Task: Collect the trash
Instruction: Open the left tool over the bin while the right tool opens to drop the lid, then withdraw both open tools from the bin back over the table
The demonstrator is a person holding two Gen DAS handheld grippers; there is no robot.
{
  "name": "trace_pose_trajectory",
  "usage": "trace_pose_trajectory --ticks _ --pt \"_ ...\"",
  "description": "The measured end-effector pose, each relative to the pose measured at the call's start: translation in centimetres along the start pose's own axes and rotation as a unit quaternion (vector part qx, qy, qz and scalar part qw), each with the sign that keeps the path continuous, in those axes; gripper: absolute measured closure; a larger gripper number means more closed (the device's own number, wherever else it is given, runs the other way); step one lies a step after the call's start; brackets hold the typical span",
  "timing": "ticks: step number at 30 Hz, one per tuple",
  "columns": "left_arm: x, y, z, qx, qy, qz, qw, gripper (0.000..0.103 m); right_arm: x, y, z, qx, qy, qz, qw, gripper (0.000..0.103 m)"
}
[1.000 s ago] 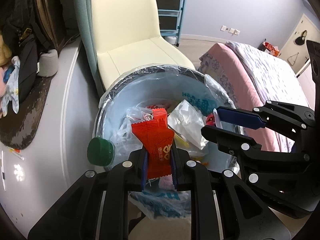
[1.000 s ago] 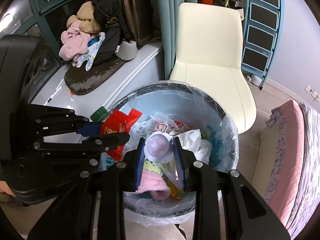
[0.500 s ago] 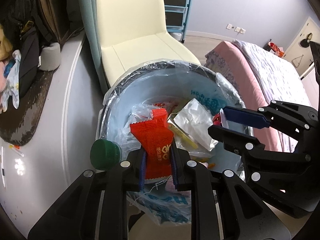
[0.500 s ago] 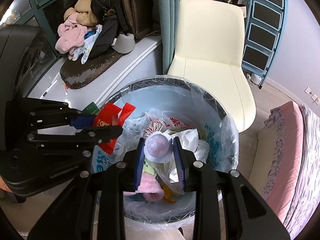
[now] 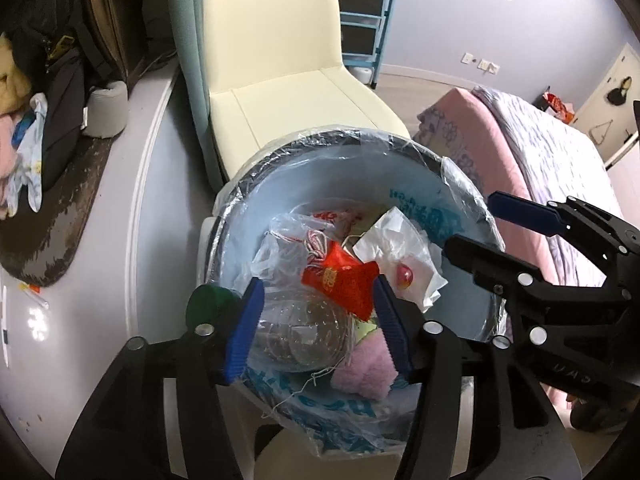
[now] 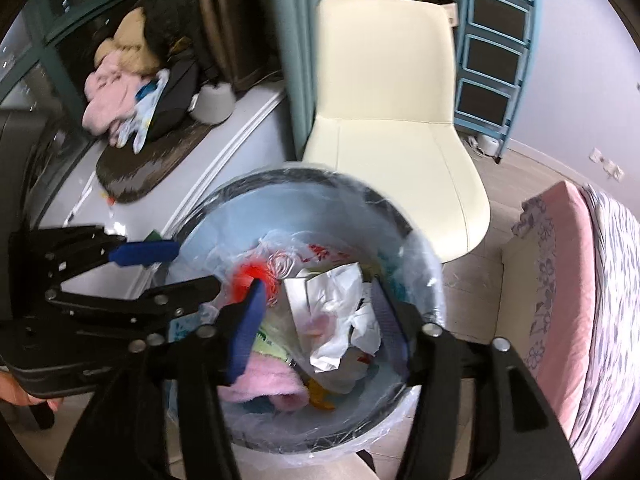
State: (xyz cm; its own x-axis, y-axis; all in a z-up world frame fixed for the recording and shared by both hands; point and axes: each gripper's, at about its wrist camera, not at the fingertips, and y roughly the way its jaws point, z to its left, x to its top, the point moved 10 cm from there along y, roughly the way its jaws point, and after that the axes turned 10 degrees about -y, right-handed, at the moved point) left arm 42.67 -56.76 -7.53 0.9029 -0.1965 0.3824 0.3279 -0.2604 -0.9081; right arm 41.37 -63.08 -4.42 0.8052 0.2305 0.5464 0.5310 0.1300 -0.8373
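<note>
Both of my grippers are over the trash bin (image 5: pixel 400 152), jaws spread wide, nothing between the pads. Left gripper (image 5: pixel 318 320) sits above the near rim; right gripper (image 6: pixel 316 324) hangs over the bin's middle, just beside it.

Where the trash is: red wrapper (image 5: pixel 346 286) lies on top of the pile inside the bin, between my left fingers in view but not touched by them. In the right wrist view it's only a red blur. White crumpled bag (image 6: pixel 340 316) with a small pink-red ball (image 5: pixel 403 277) on it sits just right of the wrapper. Pink fuzzy cloth (image 6: pixel 266 376) is at the near wall, and a clear plastic bag (image 5: pixel 288 256) is on the left.

Step looks like release-into-bin, effectively done. To finish clean:
- keep jaws wide while lifting straight up, so the pads don't snag the liner (image 5: pixel 460 176) or the loose threads near the cloth
- lift the two grippers apart; they're close
- mind the green cap (image 5: pixel 210 304) just outside the left finger; can't tell what it's standing on

Writing: blue print on the liner, seen mirrored through the film, not legible. Gold characters on the red wrapper, too small to read. Embossed letters on the gripper bodies, unreadable.
</note>
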Motion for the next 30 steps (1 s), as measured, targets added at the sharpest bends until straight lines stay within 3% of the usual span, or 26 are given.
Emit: trace_pose_trajectory --ticks 7,21,30 --pt "-0.2 -0.4 0.1 -0.006 0.0 0.001 1.0 0.046 0.0 -0.6 -0.1 -0.014 -0.001 -0.005 1.0 0.048" --pt "-0.6 -2.8 1.0 -0.004 0.008 -0.033 0.9994 0.042 0.3 -2.3 1.2 -0.033 -0.007 -0.03 0.999 0.048" --pt "-2.3 -4.6 4.4 0.004 -0.012 -0.042 0.999 0.042 1.1 -3.3 5.4 -0.036 -0.05 -0.046 0.997 0.048"
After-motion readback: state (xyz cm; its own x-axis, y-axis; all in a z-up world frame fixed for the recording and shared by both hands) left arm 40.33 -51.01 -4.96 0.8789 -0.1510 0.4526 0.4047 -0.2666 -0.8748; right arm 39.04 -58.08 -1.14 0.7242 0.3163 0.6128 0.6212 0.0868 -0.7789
